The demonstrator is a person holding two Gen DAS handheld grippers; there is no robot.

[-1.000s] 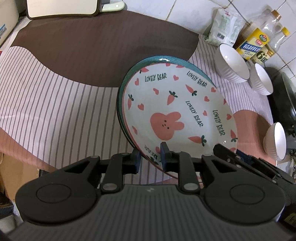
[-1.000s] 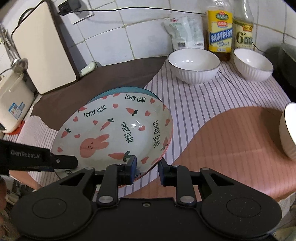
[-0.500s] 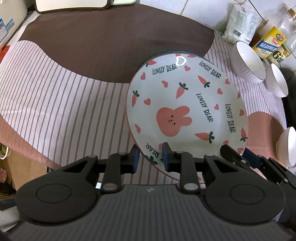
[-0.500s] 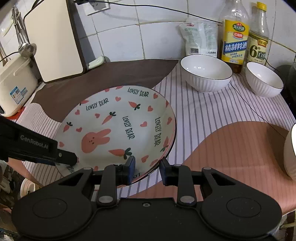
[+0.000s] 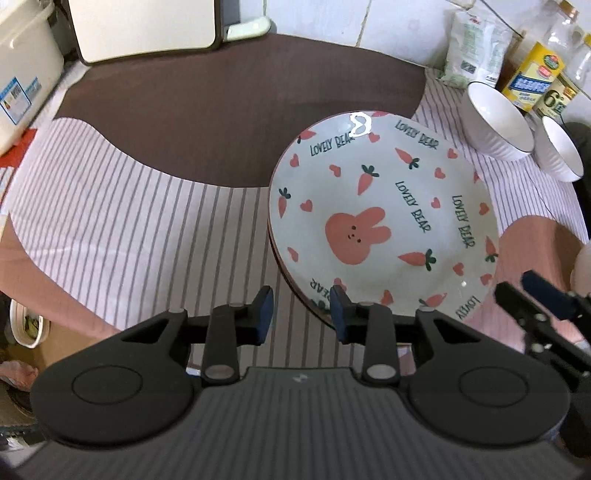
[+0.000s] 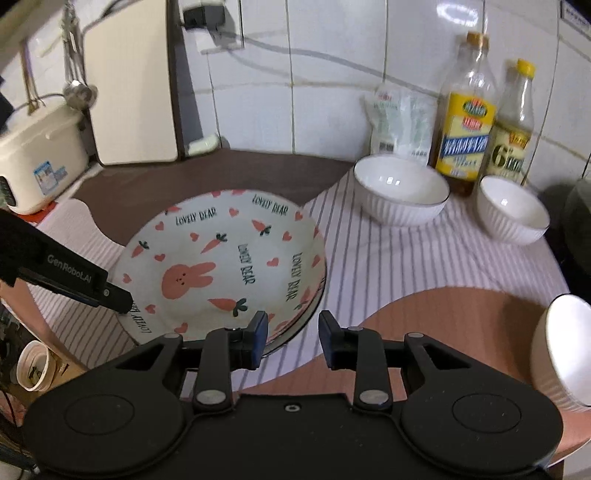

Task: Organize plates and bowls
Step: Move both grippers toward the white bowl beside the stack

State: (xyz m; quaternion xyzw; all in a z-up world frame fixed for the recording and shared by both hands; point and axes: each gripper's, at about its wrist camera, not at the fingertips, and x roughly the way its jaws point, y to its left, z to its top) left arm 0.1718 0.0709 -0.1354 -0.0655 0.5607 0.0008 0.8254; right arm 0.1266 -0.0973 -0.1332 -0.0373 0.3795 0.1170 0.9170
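Bunny plate (image 5: 380,225) now rests flat on the stack; left tongs (image 5: 301,314) are opening off its rim, right tongs (image 6: 289,334) spread, empty—bowls next.

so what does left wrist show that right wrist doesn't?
Left wrist only: the right gripper at the plate's near right rim, and the left gripper, jaws opening, off the rim.

Right wrist only: a wall plug, a hanging ladle, a third bowl at the right edge, and the left gripper's side.

Both: the bunny plate on the striped cloth, two white bowls, oil bottles, a cutting board.
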